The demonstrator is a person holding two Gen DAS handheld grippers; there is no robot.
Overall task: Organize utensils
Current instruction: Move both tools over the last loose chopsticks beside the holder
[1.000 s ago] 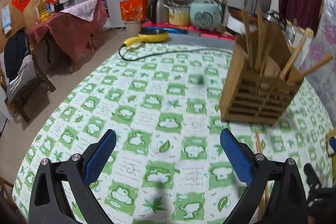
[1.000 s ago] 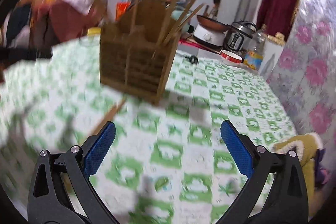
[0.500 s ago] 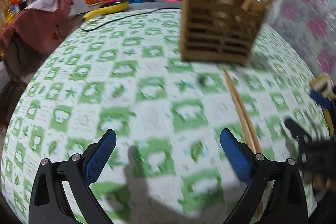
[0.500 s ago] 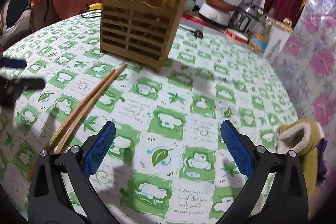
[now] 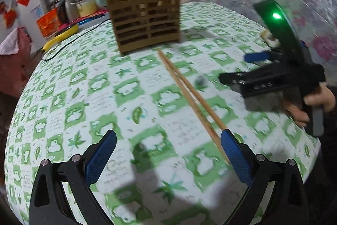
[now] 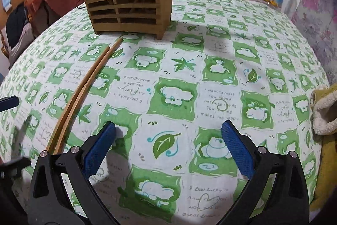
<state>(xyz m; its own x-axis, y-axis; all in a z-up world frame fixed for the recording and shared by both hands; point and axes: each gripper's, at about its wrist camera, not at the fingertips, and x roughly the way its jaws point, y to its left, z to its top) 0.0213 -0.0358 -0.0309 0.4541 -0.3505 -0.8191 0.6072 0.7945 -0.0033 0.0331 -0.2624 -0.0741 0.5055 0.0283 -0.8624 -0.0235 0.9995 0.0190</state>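
left gripper [image 5: 168,157] hung released over the tablecloth [image 5: 88,85] | two long, slim, light-brown wooden chopsticks [image 5: 189,94] lay side by side, tips near the slatted wooden holder [image 5: 145,24], itself full of upright sticks | right gripper [image 6: 168,147] released, empty

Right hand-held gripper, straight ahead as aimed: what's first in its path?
Probably bare tablecloth. The open right hand-held gripper tilts down toward the table, and nothing lies between its fingers. The chopsticks sit off to its left, and the wooden utensil holder stands farther on, left of centre. Depth is uncertain.
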